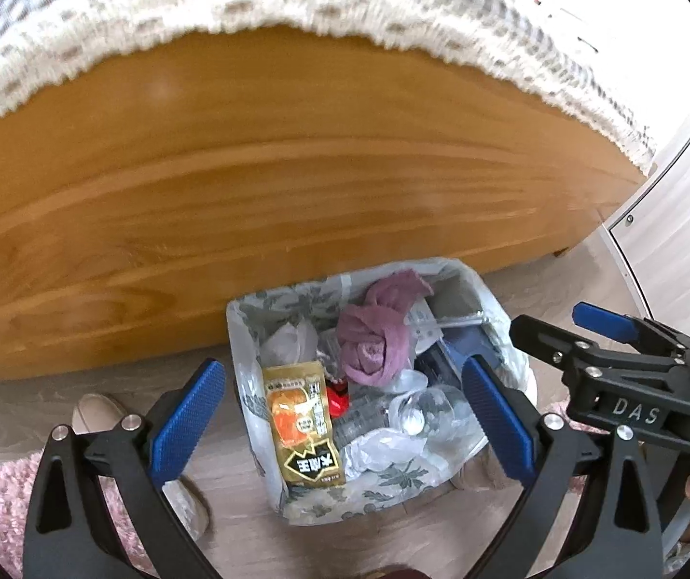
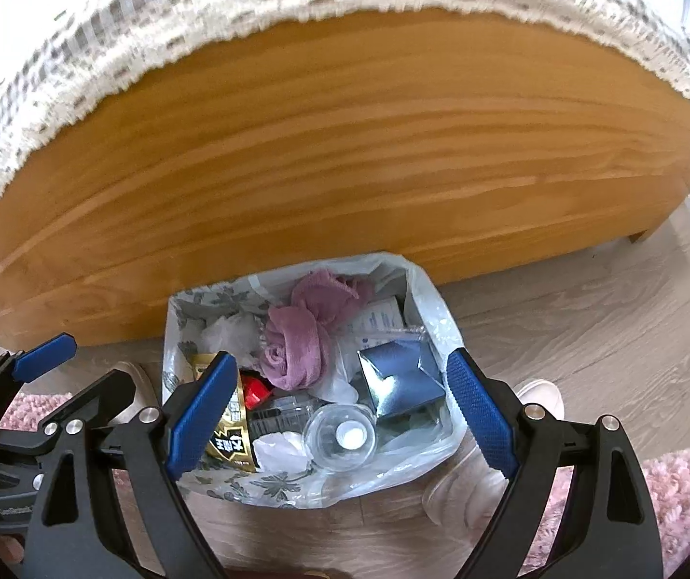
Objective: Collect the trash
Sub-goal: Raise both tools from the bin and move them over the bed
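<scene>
**Both grippers hover over the full bin**

The left gripper (image 1: 342,427) hangs with jaws wide apart and empty above the plastic-lined trash bin (image 1: 248,376). Inside lie a gold snack wrapper (image 1: 304,427), a crumpled purple cloth (image 1: 374,337) and a clear plastic bottle (image 1: 417,412). The right gripper (image 2: 340,417) is likewise spread, holding nothing.

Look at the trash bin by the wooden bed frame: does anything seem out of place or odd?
One oddity: a purple cloth, twisted like a towel, lies in the lined bin among wrappers and a crushed clear bottle. Nothing has spilled onto the floor. Both grippers hang open above.
</scene>
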